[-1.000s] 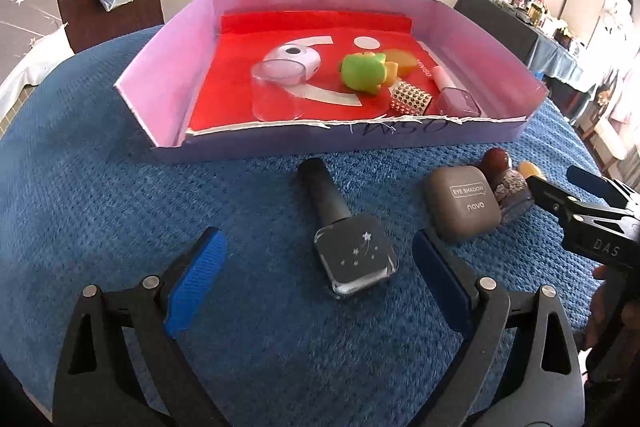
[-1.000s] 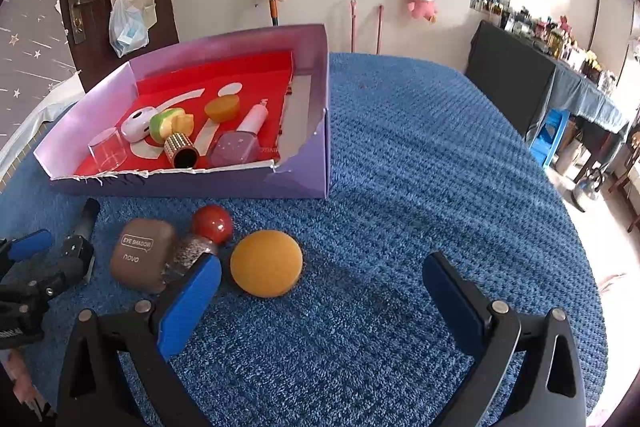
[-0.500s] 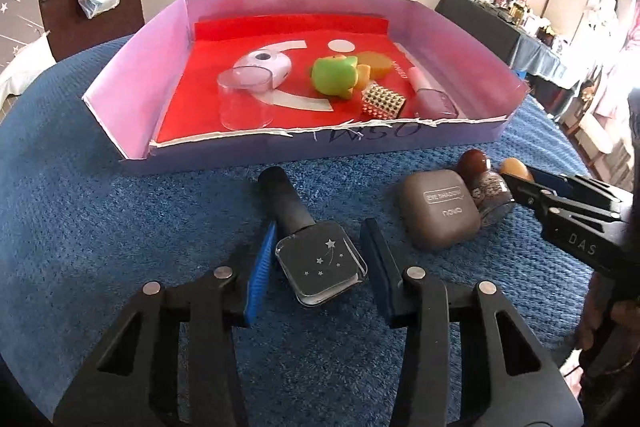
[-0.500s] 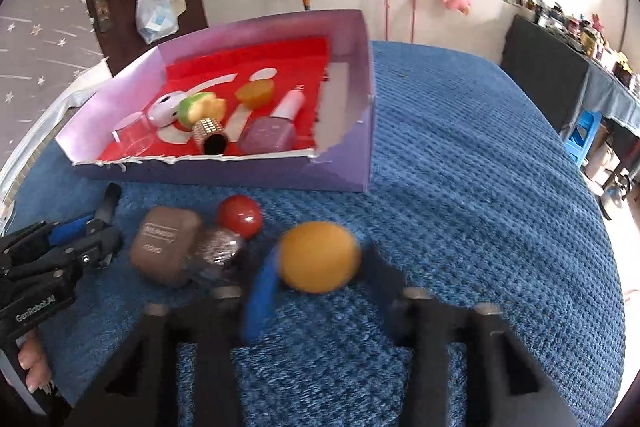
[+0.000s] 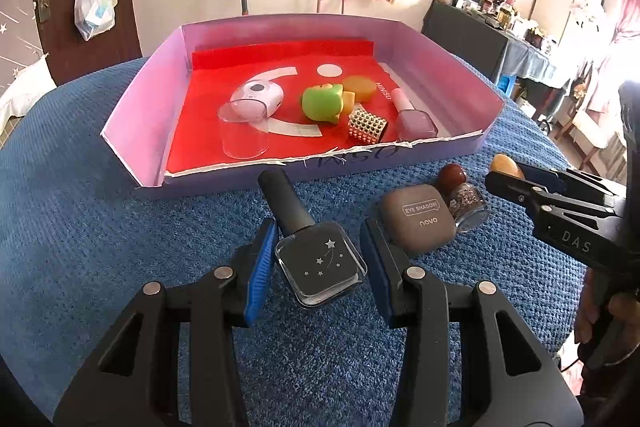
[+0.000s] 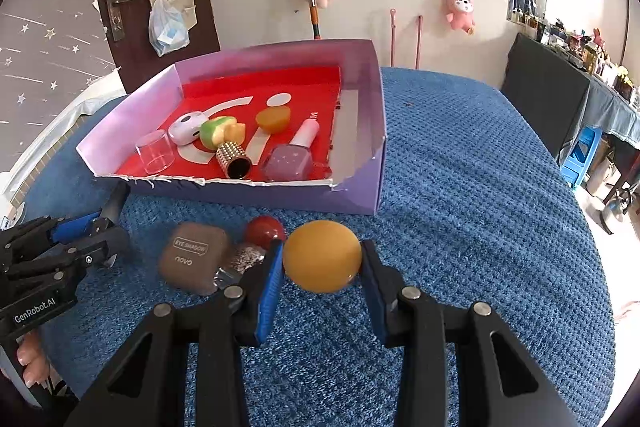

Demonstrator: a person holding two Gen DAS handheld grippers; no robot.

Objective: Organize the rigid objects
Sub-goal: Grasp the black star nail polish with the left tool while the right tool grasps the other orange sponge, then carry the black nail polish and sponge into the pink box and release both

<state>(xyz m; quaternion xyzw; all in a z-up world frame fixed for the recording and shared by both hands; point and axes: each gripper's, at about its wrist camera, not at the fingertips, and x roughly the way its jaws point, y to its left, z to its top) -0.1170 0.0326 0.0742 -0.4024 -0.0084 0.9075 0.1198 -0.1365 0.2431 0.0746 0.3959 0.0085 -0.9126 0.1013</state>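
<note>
Since a moment ago both my pairs of jaws, then spread wide, have closed in. My left gripper now clamps the square glass body of the black-capped dark nail polish bottle, its blue pads pressing either side while the bottle lies on the blue knitted tablecloth, cap pointing at the purple cardboard tray with the red liner. My right gripper is closed on the round orange-yellow ball, just in front of the tray's near wall. Between my two grips sit the brown eye-shadow case and the glittery bottle with a dark red round cap, touching each other. The tray holds a clear plastic cup, a green toy and a pink nail polish bottle.
</note>
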